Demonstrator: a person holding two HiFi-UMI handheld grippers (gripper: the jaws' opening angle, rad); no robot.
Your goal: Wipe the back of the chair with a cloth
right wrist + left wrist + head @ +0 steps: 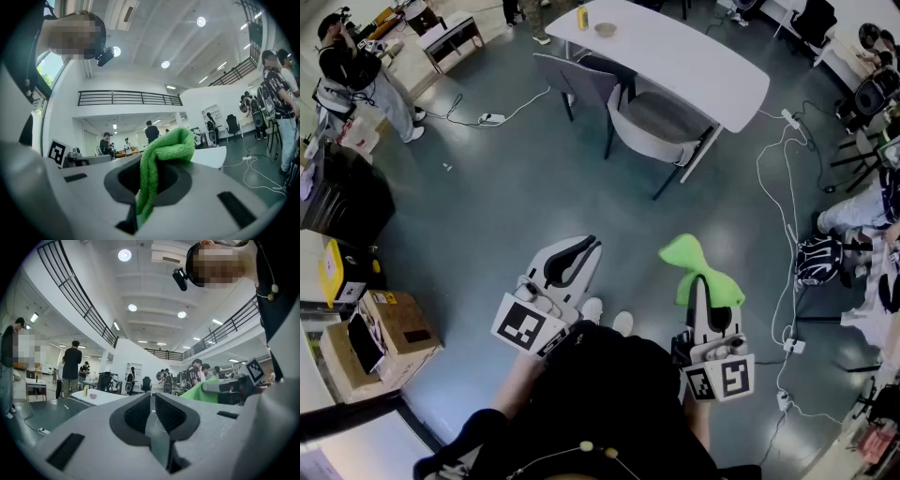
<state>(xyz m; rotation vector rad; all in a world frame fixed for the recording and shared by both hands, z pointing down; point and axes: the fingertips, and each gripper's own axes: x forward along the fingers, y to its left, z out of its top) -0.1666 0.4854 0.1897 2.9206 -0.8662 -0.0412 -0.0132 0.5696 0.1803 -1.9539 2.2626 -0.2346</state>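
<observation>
Head view: the person stands on a grey-blue floor (pixel 487 216) with both tools held low in front of the body. The left hand-held gripper (pixel 589 247) points forward over bare floor. Its dark pads converge at the tip and nothing is in them. The right hand-held gripper (pixel 705 292) grips a green cloth (pixel 689 258), which bunches up above its tip. The chair (pixel 652 145), with a pale curved back and a dark seat, stands well apart from both tools. It is tucked against a white worktop (pixel 694 56), with its back toward the person. A 2nd, darker chair (pixel 581 80) sits just beside it. Cardboard boxes (pixel 380 337) lie at the lower left.

Left gripper view: the left hand-held gripper (pixel 151 397) has its jaws drawn to a narrow slit that holds nothing. The cloth (pixel 199 392) shows at the right, and the worktop (pixel 101 397) is far off.

Right gripper view: the right hand-held gripper (pixel 145 176) is clamped on the cloth (pixel 166 147). A fold of it loops above the pads and a strip of it hangs down between them.
</observation>
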